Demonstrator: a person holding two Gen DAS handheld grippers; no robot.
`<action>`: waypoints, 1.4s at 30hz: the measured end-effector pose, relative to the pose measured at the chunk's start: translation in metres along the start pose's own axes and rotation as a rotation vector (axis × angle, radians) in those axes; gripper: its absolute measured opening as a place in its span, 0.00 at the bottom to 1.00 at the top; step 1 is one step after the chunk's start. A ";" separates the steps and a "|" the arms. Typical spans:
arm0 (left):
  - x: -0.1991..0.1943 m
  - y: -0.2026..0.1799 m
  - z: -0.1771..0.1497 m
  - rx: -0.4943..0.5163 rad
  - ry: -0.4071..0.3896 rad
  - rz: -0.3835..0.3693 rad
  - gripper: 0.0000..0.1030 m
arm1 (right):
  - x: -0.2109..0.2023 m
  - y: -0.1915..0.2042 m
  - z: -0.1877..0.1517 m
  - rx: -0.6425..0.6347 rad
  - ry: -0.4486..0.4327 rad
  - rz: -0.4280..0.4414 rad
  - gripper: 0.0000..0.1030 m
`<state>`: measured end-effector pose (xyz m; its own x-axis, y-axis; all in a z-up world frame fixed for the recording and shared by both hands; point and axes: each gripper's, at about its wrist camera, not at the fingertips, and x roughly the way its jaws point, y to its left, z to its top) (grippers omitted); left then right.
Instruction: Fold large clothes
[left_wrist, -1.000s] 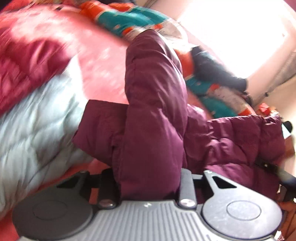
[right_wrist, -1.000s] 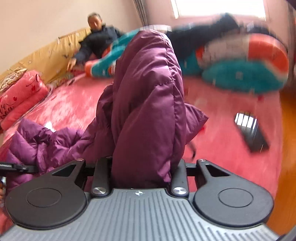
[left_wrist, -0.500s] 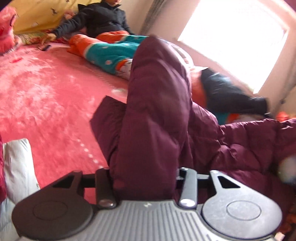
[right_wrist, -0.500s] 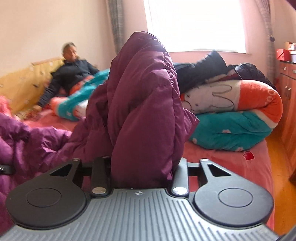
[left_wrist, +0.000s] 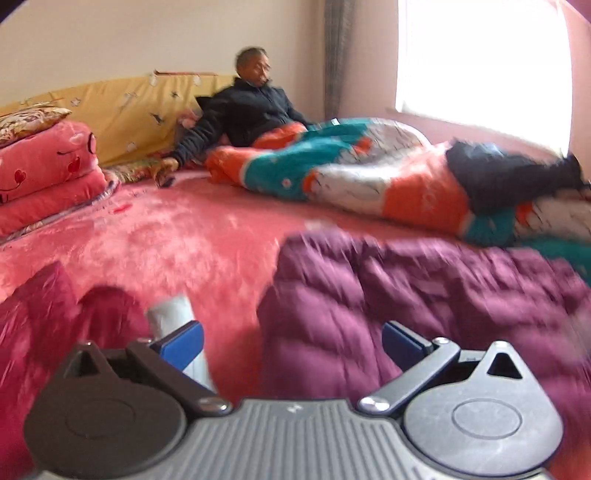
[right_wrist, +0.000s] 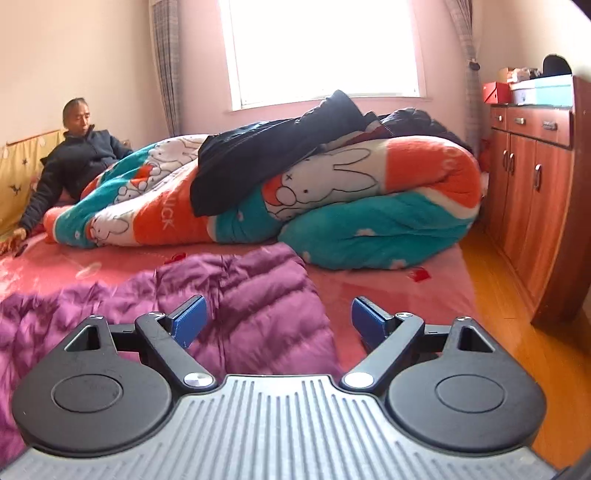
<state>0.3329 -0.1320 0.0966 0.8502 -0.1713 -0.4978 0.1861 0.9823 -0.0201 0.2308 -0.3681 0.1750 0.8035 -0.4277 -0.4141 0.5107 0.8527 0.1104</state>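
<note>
- Bottom of the left wrist view: the left gripper (left_wrist: 291, 341) has just been opening; its jaws stand wide apart with only an edge of the purple jacket (left_wrist: 424, 295) lying between them, not pinched.
- Bottom of the right wrist view: the right gripper (right_wrist: 279, 319) has likewise just been opening and is released, the jacket (right_wrist: 240, 295) lying under and between its blue pads (right_wrist: 190, 317).
- The jacket lies on the pink bed (right_wrist: 388, 291).
- Beyond, mid-frame, lies a rolled orange and teal blanket (right_wrist: 369, 192).
- Upper left, a person (right_wrist: 79, 155) sits.
</note>
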 end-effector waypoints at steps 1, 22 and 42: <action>-0.009 -0.004 -0.009 0.012 0.030 -0.016 0.99 | -0.007 0.001 -0.003 -0.011 0.010 -0.003 1.00; -0.173 -0.080 -0.083 0.088 0.279 -0.094 0.99 | -0.193 0.032 -0.065 -0.088 0.253 -0.052 1.00; -0.200 -0.069 -0.060 0.094 0.250 -0.019 0.99 | -0.228 0.045 -0.031 -0.132 0.158 0.026 1.00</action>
<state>0.1199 -0.1607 0.1456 0.7001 -0.1546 -0.6972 0.2563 0.9656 0.0433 0.0613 -0.2226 0.2468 0.7527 -0.3609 -0.5506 0.4370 0.8994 0.0078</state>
